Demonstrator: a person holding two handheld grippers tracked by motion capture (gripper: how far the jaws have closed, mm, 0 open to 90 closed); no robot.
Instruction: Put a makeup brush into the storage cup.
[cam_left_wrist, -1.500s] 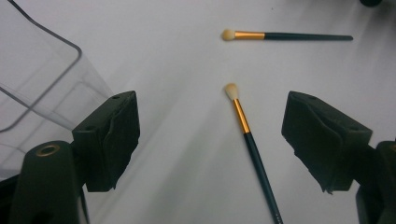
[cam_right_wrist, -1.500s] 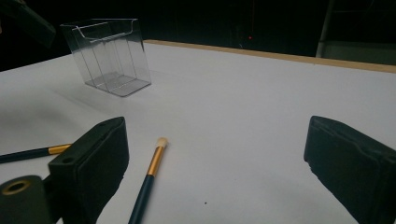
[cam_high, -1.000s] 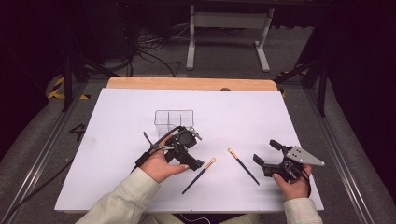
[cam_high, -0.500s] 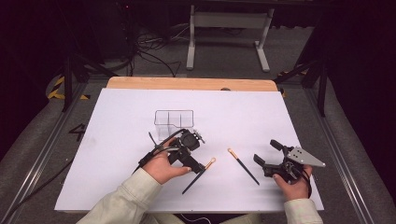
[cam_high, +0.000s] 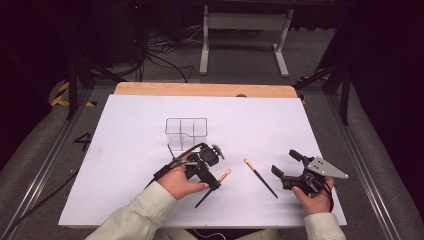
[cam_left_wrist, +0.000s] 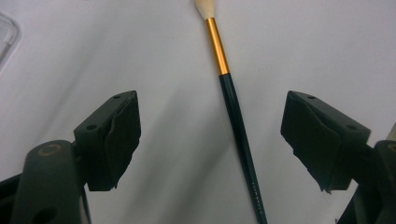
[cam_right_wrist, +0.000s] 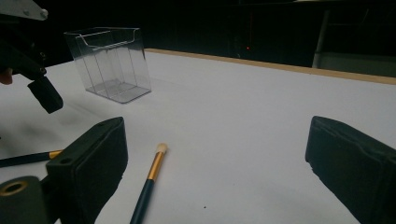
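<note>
Two thin brushes with dark handles, gold ferrules and pale tips lie on the white table. My left gripper (cam_high: 215, 167) hovers low over the left brush (cam_high: 223, 176). In the left gripper view that brush (cam_left_wrist: 236, 121) runs up between the jaws of the left gripper (cam_left_wrist: 210, 100). The jaws have just been closing a little, but stay open, and the pads (cam_left_wrist: 119, 133) stand clear of the handle. My right gripper (cam_high: 286, 162) rests open at the right, beside the second brush (cam_high: 260, 177), which lies in front of the right gripper (cam_right_wrist: 217, 130) as the second brush (cam_right_wrist: 152, 177).
A clear plastic organizer box (cam_high: 186, 131) with compartments stands behind the left hand; the organizer box (cam_right_wrist: 109, 63) is upright and holds nothing. The white table sheet (cam_high: 125, 125) ends at a wooden strip (cam_high: 205, 90) at the back. A stand's legs sit beyond.
My left gripper has come down and slightly right, closer over the left brush. The right gripper and both brushes have kept still.
</note>
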